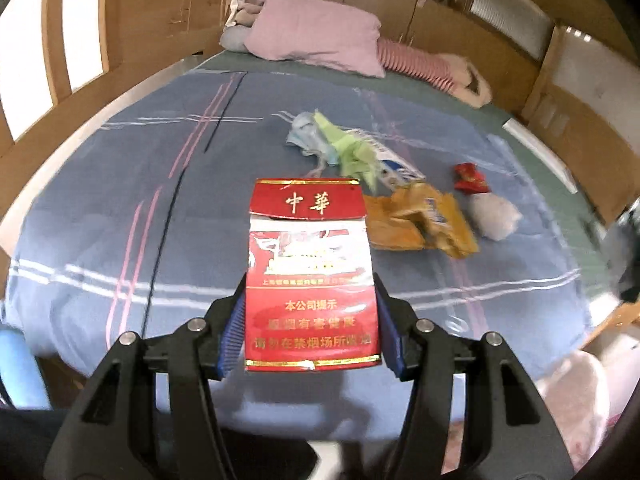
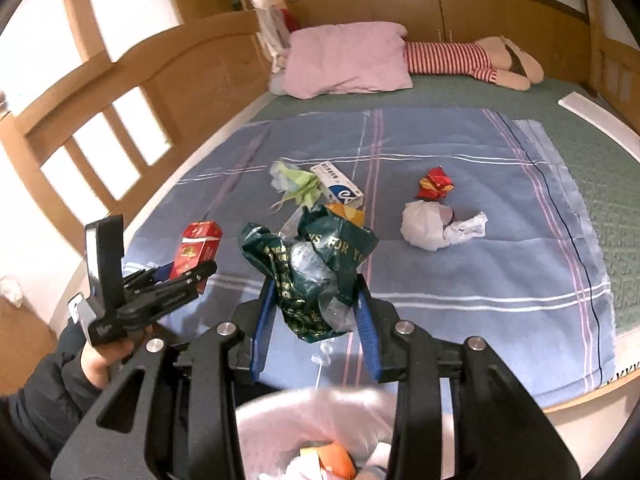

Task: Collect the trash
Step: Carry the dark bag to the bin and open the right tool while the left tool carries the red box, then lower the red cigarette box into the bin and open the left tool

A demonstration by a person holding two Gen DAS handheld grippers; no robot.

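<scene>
My left gripper [image 1: 310,316] is shut on a red cigarette pack [image 1: 310,272] and holds it above the blue sheet [image 1: 120,200]; the pack also shows in the right wrist view [image 2: 196,250]. My right gripper [image 2: 316,304] is shut on a crumpled dark green plastic bag [image 2: 310,268], above a trash bin with a pink liner [image 2: 316,424]. On the sheet lie a yellow wrapper [image 1: 420,220], a white crumpled bag [image 2: 432,226], a red wrapper [image 2: 434,184], green paper [image 2: 304,190], a face mask [image 1: 306,136] and a small white box [image 2: 340,186].
A pink pillow [image 2: 344,60] and a striped plush toy [image 2: 472,60] lie at the head of the bed. A wooden headboard and wall panels [image 2: 180,80] surround the bed. My left gripper [image 2: 148,280] and hand show at the left in the right wrist view.
</scene>
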